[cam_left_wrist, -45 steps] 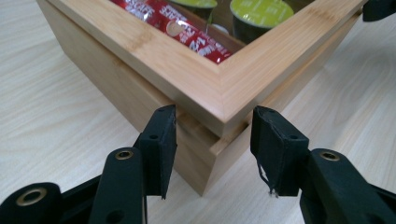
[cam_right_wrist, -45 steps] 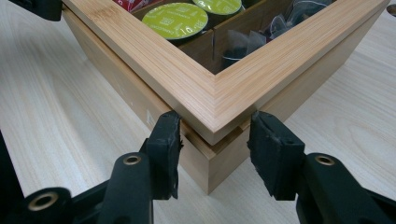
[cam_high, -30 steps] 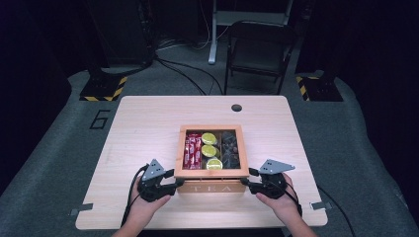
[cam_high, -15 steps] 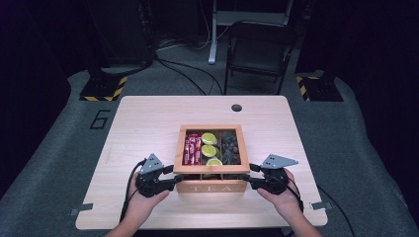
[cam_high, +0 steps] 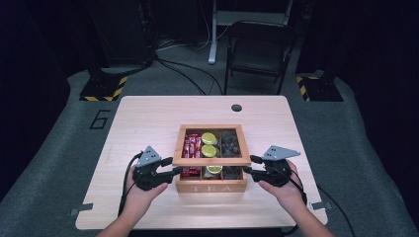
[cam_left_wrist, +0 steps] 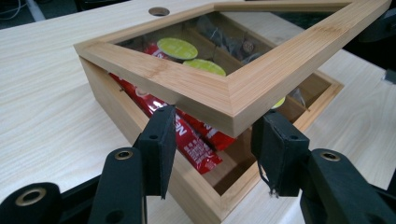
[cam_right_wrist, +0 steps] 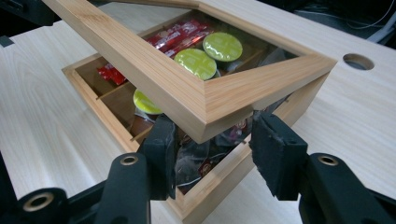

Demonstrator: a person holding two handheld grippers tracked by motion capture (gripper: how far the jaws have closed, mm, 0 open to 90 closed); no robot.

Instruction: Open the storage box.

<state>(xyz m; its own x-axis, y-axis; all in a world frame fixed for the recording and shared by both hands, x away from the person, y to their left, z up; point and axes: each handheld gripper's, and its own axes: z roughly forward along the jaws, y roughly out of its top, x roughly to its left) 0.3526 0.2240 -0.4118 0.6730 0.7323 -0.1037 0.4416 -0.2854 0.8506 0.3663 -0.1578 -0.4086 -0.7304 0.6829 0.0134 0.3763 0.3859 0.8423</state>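
So the tea box point(cam_high: 211, 185) sits at lower centre of the high view, and its glass lid point(cam_high: 211, 160) is partly lifted, hinged along the far edge. The left gripper point(cam_high: 170, 166) has the lid's front left corner, the right gripper point(cam_high: 250, 165) the front right one. In both gripper views the jaws sit about half open around a lid corner, looks like propping it from under, not pinching. Lid's long axis runs left-right between them, so both are equally near; the swing goes up and away.
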